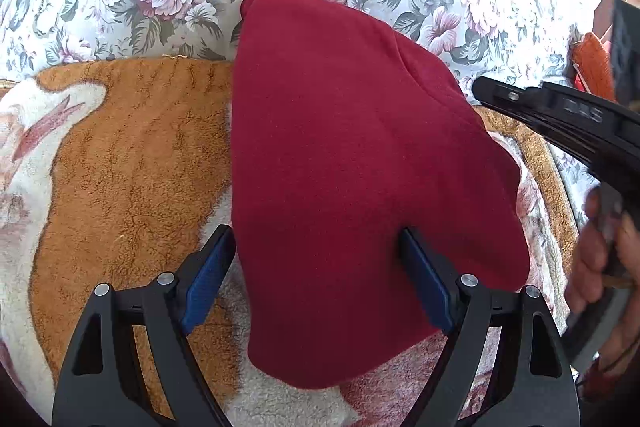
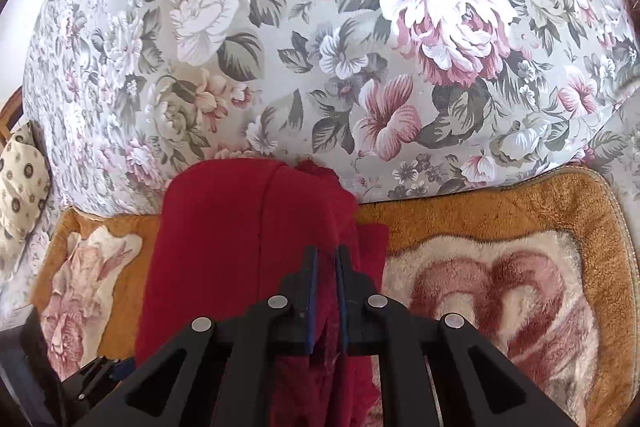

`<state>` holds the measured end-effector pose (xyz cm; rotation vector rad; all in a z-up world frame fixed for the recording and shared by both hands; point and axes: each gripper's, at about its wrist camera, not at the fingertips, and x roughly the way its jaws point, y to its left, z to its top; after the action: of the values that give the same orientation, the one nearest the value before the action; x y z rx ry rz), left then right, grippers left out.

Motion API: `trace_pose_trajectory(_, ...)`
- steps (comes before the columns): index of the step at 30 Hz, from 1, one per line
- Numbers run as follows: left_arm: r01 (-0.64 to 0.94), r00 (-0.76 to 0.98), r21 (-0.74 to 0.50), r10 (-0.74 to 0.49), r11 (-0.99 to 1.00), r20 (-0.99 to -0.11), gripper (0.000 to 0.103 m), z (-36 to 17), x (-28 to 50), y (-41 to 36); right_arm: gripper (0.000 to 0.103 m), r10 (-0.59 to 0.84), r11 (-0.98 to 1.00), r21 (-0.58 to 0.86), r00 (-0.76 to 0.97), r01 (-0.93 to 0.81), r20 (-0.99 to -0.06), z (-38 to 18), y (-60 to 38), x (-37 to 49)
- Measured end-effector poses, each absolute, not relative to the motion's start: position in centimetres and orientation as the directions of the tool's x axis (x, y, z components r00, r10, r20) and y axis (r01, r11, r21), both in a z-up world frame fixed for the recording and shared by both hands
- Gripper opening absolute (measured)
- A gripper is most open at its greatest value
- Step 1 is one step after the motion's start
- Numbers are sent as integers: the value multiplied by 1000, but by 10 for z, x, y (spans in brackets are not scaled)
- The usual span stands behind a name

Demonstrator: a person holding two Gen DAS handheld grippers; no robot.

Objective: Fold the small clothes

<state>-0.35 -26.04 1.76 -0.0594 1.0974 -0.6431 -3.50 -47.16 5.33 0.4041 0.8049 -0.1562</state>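
Note:
A dark red fleece garment [image 1: 352, 163] lies folded on an orange and cream plush blanket [image 1: 120, 167]. My left gripper [image 1: 318, 251] hovers open over its near end; the left blue pad [image 1: 208, 279] is just off the cloth's left edge and the right pad [image 1: 428, 279] is over the cloth. In the right wrist view the garment [image 2: 224, 247] lies ahead, and my right gripper [image 2: 327, 257] is shut on its right-hand edge, with red cloth pinched between the pads. That right gripper [image 1: 560, 111] also enters the left wrist view from the right, held by a hand [image 1: 600, 251].
A floral cushion [image 2: 320, 47] rises behind the blanket [image 2: 500, 291]. A small patterned pillow [image 2: 20, 183] sits at the far left. An orange object [image 1: 592, 67] lies at the right edge. My left gripper's body [image 2: 96, 375] shows at the lower left.

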Motion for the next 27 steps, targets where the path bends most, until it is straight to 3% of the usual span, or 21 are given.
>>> trace_pose_trajectory(5,449,301,-299,-457,842,-837,84,34,-12,-254,12,71,912,325,685,249,-725,52,-452,-58)
trace_pose_trajectory(10,443,339,-249,-419,861,-842,84,50,-16,-240,34,83,907,320,631,273,-771,16,-449,-57)
trace_pose_trajectory(15,426,375,-253,-424,869,-824,84,54,-13,-232,36,112,878,390,672,279,-732,25,-453,-71)
trace_pose_trajectory(22,387,393,-324,-472,864,-790,84,42,8,-231,38,50,865,403,747,300,-662,30,-456,-88)
trace_pose_trajectory(27,403,359,-442,-583,801,-729,84,45,25,-228,53,59,852,436,774,290,-630,23,-470,-81)
